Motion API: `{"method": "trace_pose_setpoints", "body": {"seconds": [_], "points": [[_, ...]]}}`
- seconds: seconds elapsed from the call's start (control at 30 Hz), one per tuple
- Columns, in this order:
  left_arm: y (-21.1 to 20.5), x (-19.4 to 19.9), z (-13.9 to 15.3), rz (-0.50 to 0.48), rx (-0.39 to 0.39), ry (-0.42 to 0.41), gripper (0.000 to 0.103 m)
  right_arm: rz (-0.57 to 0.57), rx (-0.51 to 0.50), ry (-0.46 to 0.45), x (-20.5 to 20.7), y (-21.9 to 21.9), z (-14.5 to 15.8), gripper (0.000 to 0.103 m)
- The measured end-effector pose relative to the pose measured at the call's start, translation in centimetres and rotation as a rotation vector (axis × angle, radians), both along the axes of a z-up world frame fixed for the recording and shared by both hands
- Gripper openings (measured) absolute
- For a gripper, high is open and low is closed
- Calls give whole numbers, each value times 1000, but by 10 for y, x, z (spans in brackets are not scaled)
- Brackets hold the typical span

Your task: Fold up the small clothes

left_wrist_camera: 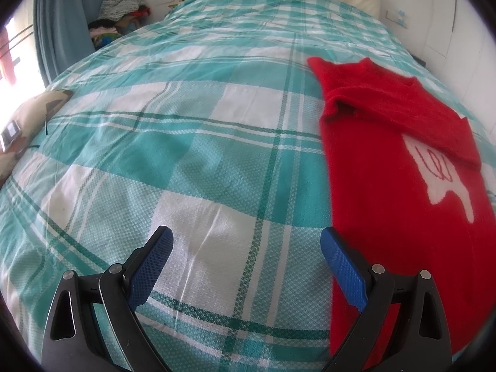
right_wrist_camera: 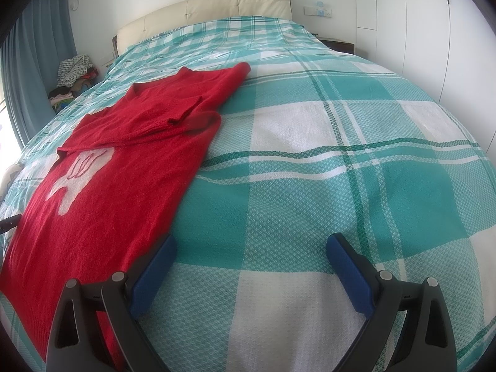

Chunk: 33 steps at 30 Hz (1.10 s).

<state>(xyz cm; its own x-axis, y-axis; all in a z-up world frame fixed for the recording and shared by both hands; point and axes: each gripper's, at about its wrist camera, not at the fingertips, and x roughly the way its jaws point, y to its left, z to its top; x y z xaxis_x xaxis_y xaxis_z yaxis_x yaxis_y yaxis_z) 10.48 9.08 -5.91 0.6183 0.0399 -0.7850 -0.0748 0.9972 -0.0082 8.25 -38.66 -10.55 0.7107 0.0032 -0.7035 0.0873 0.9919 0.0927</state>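
1. Nearest the lens: left tongs (left_wrist_camera: 246, 248) spread wide apart, blue pads (left_wrist_camera: 152, 266) clamped on nothing, hovering over the bedspread with the right-hand pad sitting over the sweater's edge. Right tongs (right_wrist_camera: 251, 255) same deal, wide apart and holding nothing, left-hand pad overlapping the sweater's near edge.
2. Biggest thing otherwise: bed (right_wrist_camera: 310, 161) covered in a teal and white plaid spread, filling most of both views. Cream padded headboard (right_wrist_camera: 217, 6) at the far end.
3. Red knit sweater (right_wrist_camera: 108, 192) laid flat on the bed, between the two tongs: off to the right in the left wrist view (left_wrist_camera: 387, 201), off to the left in the right wrist view. Both sleeves folded in across the chest, one cuff lying over the other. White knitted motif (right_wrist_camera: 77, 173) partly covered by the lower sleeve.
4. White wardrobe doors (right_wrist_camera: 418, 31) along the far right wall.
5. Blue curtain (left_wrist_camera: 59, 24) by the bright window on the left.
6. Pile of mixed clothes (left_wrist_camera: 121, 15) heaped beside the head of the bed, near the curtain.
7. Patterned pillow (left_wrist_camera: 37, 114) at the left edge of the bed, partly cut off.
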Motion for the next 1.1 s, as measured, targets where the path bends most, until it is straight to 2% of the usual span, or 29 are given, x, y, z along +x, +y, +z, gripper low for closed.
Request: {"method": "trace_pose_setpoints", "body": {"seconds": [0.07,0.1,0.17,0.23,0.33,0.43,0.5,0.57,0.6,0.67,0.73,0.77,0.8,0.83,0.9,1.0,1.1], "points": [[10,-16,16,-28,-85,-36,97,-20,19,-43,-11,-3,12,96],[16,-27,21,-52,-141,-45,98,-22,66,-64,-19,-7,20,96],[22,-47,23,-118,-246,-28,98,-8,189,-85,-40,-13,38,96],[21,-65,16,-173,-297,21,98,40,269,-51,-60,-9,47,96],[3,-88,2,-252,-294,93,97,129,302,30,-95,17,44,96],[-20,-101,-2,-315,-266,103,96,230,295,79,-122,49,37,96],[-29,-100,-1,-329,-248,100,90,280,297,85,-128,67,32,95],[-29,-94,-1,-318,-263,115,76,278,288,113,-123,77,21,94],[-27,-92,-1,-306,-280,124,74,243,296,133,-118,79,14,88],[-21,-91,-1,-287,-317,137,66,186,391,151,-114,75,2,83],[-20,-89,-5,-283,-317,160,39,152,425,128,-114,72,-2,79],[-21,-88,-9,-287,-302,183,10,152,414,129,-114,73,-3,64],[-23,-86,-13,-295,-304,206,5,157,397,142,-112,74,-4,28],[-23,-86,-14,-290,-309,212,4,165,394,166,-110,75,-6,7],[-21,-86,-8,-289,-319,214,2,172,394,168,-110,72,-1,4],[-7,-80,15,-276,-416,189,2,174,405,112,-112,65,23,4],[-2,-51,43,-282,-475,133,2,191,429,46,-96,56,55,4]]}}
